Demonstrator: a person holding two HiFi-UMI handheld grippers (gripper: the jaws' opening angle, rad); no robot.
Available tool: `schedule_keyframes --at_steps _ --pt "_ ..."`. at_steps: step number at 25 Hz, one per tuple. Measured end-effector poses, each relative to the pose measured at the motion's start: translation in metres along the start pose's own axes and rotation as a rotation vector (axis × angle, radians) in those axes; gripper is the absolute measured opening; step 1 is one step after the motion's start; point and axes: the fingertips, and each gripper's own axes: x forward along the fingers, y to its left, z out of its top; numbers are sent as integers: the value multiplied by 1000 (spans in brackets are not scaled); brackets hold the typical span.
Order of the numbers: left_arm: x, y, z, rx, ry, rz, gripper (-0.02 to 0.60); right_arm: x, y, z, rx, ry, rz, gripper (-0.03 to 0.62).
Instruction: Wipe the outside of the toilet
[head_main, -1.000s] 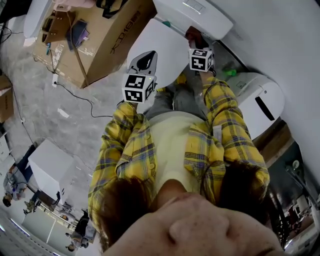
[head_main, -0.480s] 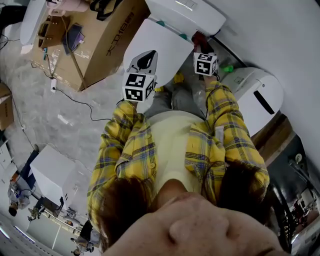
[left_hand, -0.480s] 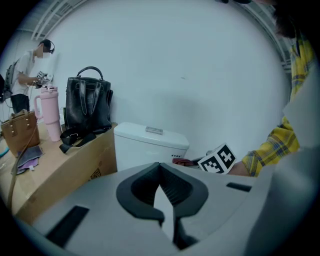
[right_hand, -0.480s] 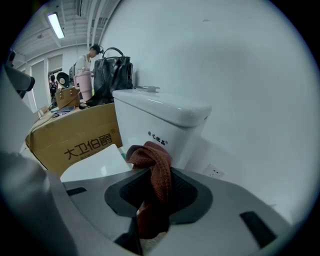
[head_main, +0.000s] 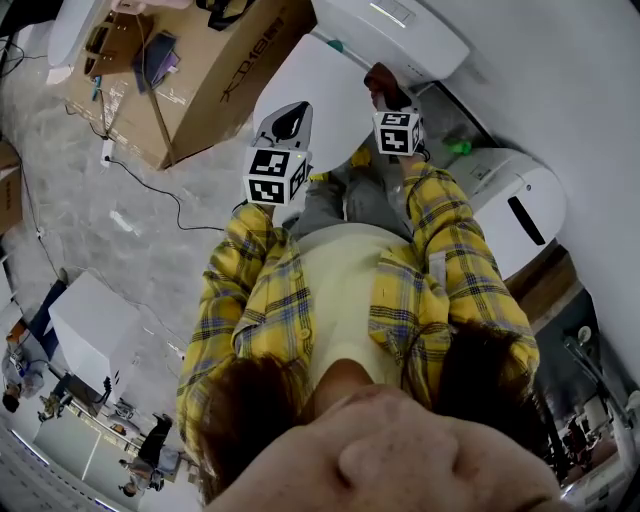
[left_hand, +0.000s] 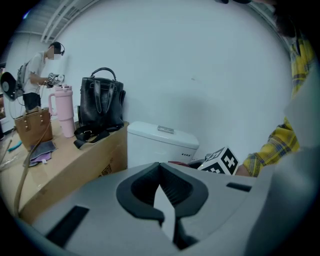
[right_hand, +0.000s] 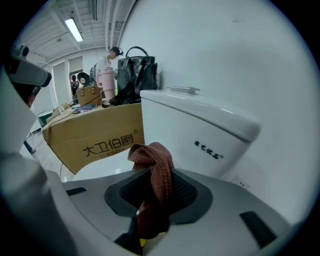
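Right claw (right_hand: 150, 182) clamps brown cloth (right_hand: 150, 155) near toilet tank (right_hand: 200, 125); left claw (left_hand: 161, 175) closed, empty. You're mid-wipe: next, press cloth against tank front and sweep.

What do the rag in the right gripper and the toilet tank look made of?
The rag: reddish-brown woven cloth, matte; its ribbed weave and folds show. The toilet tank: probably glazed ceramic, white and glossy with soft highlights; plastic can't be excluded.
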Motion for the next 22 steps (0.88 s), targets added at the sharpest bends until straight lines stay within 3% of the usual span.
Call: schedule_keyframes --at_steps 11,22 --pt "-11 41 -14 -70 -2 143 3 60 62 61 -101 -41 134 124" --pt "-21 57 -35 -134 22 226 3 114 84 99 -169 -68 136 124"
